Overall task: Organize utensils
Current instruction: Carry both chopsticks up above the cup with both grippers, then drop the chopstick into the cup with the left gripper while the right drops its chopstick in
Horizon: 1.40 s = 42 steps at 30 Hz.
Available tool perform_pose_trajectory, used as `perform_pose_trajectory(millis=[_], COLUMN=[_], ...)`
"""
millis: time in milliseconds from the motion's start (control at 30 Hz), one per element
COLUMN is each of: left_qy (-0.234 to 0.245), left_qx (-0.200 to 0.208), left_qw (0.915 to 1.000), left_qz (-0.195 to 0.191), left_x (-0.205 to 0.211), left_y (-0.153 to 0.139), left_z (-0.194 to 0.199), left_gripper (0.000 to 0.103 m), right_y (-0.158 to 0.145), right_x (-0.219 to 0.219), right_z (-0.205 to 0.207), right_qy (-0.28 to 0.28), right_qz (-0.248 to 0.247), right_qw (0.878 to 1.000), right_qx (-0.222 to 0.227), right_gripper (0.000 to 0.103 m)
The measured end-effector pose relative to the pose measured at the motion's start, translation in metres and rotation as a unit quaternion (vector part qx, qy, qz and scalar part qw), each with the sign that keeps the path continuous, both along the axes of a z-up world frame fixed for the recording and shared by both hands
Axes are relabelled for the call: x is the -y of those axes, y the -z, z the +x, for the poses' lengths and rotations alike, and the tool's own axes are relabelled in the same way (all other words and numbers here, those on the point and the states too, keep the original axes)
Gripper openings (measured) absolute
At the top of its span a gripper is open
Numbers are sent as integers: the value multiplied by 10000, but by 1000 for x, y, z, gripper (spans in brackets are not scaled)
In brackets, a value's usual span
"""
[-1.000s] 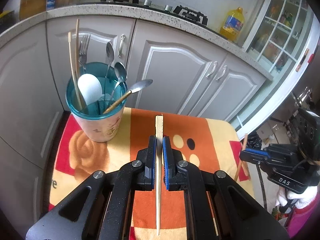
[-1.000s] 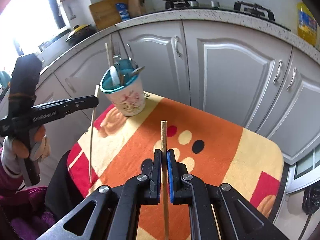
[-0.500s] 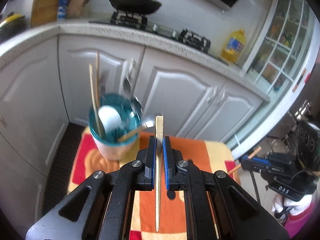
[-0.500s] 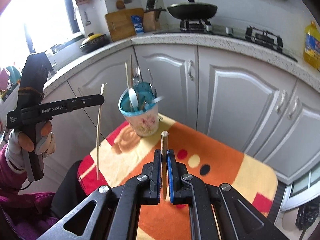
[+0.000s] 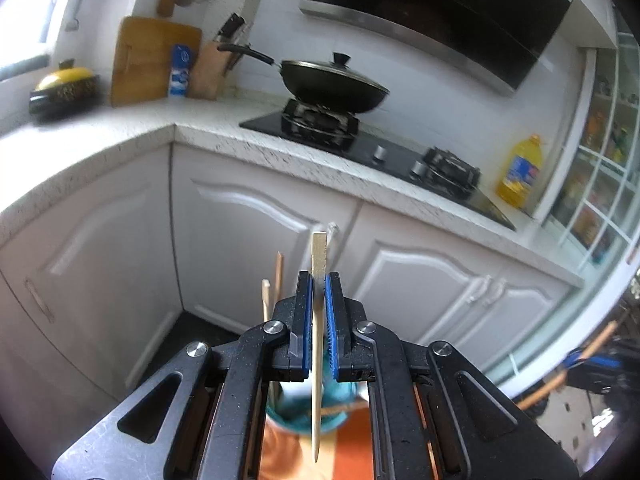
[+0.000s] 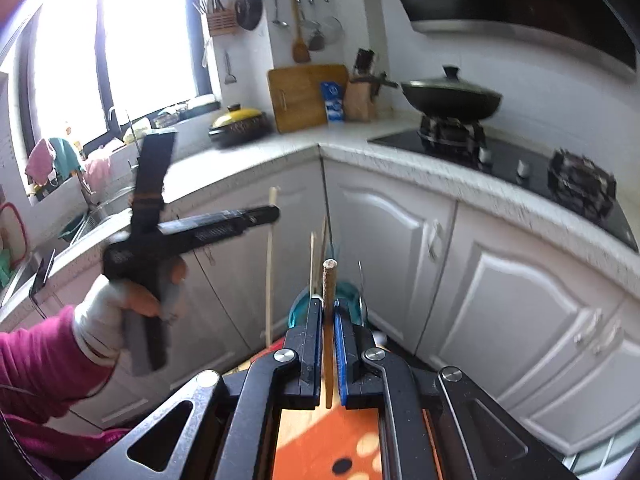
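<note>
Left gripper (image 5: 318,312): the blue-lined jaws are pressed tight on a pale flat chopstick (image 5: 318,280); the stick stands nearly upright, its square end above the jaws and its thin tip hanging below them over the cup. From the right wrist view this gripper (image 6: 276,214) is seen from the side, gripped by a white-gloved hand (image 6: 132,300), the same chopstick (image 6: 270,264) hanging straight down from its tip.

Cup (image 5: 338,398): teal-rimmed, partly hidden under the left gripper; two more wooden sticks (image 5: 272,284) rise from it just left of the jaws. In the right wrist view the cup (image 6: 298,308) sits right behind the right gripper's fingers, utensil handles poking up from it.

Right gripper (image 6: 329,340): jaws clamped on a round brownish chopstick (image 6: 329,304), held upright, blunt end above the fingers. It also shows blurred at the far right edge of the left wrist view.

Cloth (image 6: 320,448): orange and yellow with dots, below both grippers; the cup stands on it.

Background: white cabinets (image 5: 240,248), a speckled counter (image 5: 224,136), a lidded black pan (image 5: 334,84) on the stove, a yellow oil bottle (image 5: 519,172).
</note>
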<state>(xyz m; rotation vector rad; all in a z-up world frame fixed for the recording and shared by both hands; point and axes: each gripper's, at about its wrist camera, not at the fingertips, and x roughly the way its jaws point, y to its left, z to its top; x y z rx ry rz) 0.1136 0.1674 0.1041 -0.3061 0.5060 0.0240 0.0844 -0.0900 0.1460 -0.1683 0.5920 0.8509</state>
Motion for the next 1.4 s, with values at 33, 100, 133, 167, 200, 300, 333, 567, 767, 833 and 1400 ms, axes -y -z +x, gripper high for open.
perform_pose_trajectory(millis=[33, 100, 133, 167, 200, 300, 333, 567, 767, 833, 1400], left_qy=[-34, -133, -159, -194, -228, -320, -331, -405, -272, -253, -99], left_qx=[15, 39, 44, 47, 42, 37, 26, -157, -406, -541, -860], left_qw=[10000, 9998, 9997, 9996, 9994, 9989, 9988, 9980, 9977, 9971, 9962], left_qz=[29, 117, 151, 202, 248, 331, 365, 466, 474, 463, 76], left_x=[-1, -4, -5, -6, -6, -8, -8, -10, -6, -4, -2], left_y=[1, 7, 10, 15, 19, 31, 34, 64, 86, 95, 97], left_z=[4, 15, 19, 25, 30, 42, 45, 62, 62, 63, 35], left_gripper=[5, 5, 5, 5, 5, 5, 5, 5, 5, 5, 42], right_y=[-2, -8, -9, -10, -10, -6, -3, 34, 78, 94, 110], right_x=[-4, -17, -23, -27, -34, -51, -56, -78, -81, -80, -41], right_z=[3, 12, 17, 21, 27, 41, 45, 78, 93, 97, 88], right_qy=[-27, -115, -151, -173, -208, -286, -288, -289, -209, -140, 361], right_qz=[22, 67, 80, 78, 65, 13, -14, 22, -45, -94, -58], right_qw=[10000, 9999, 9998, 9998, 9997, 9996, 9996, 9990, 9968, 9955, 9920], right_qx=[13, 47, 54, 64, 62, 44, 33, -336, -769, -936, -1208], right_gripper=[5, 5, 5, 5, 5, 5, 5, 5, 5, 5, 31])
